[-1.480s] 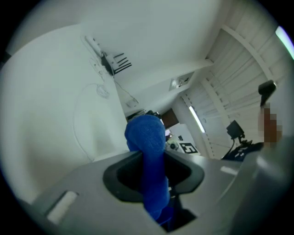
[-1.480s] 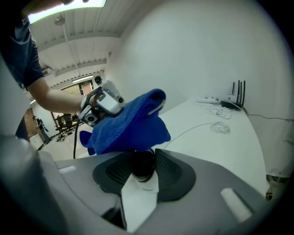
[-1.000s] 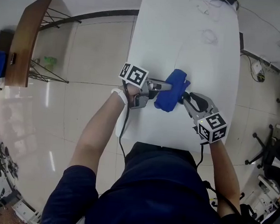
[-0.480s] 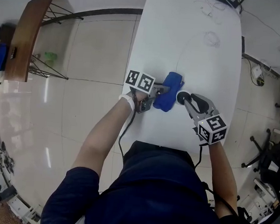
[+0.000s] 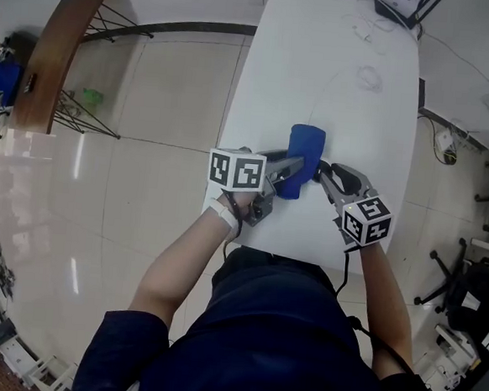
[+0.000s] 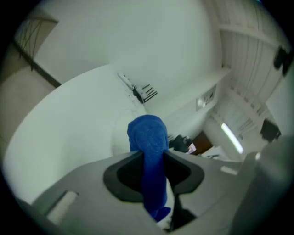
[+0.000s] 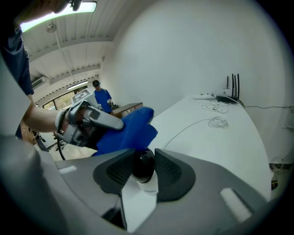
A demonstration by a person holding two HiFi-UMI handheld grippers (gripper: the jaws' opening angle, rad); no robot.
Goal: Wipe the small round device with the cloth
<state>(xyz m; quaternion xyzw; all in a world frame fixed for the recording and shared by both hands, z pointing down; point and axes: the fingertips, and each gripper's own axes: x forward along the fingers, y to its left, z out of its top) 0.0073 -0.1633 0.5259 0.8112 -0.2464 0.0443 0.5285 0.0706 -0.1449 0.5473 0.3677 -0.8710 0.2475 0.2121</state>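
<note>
While both forearms reach out from the dark blue shirt, the two tools meet over the near end of the white table (image 5: pixel 345 97). Closest to the body, the right gripper (image 5: pixel 325 173) is clamped on the small round device (image 7: pixel 143 166). Its ribbed pads press either side of the glossy black ball, which sits on a white base. Just beyond, the left gripper (image 5: pixel 285 167) pinches the blue cloth (image 6: pixel 148 137) between its jaws, with a fold bunched out past the tips and a tail hanging below. In the right gripper view the cloth lies against the top and far side of the ball, so the wiping appears to be under way.

To do this step well, I judge the right hand should hold the device steady while the left drags the bunched fold across the black dome in short strokes. The cloth can then work round to the parts the pads leave bare. Pressure should be light, since the ball looks smooth and could slip from the pads.

Farther along the table lies a loose coiled cable (image 5: pixel 368 76). At the far end stands a router with antennas (image 5: pixel 400 2), well apart from the work.
</note>
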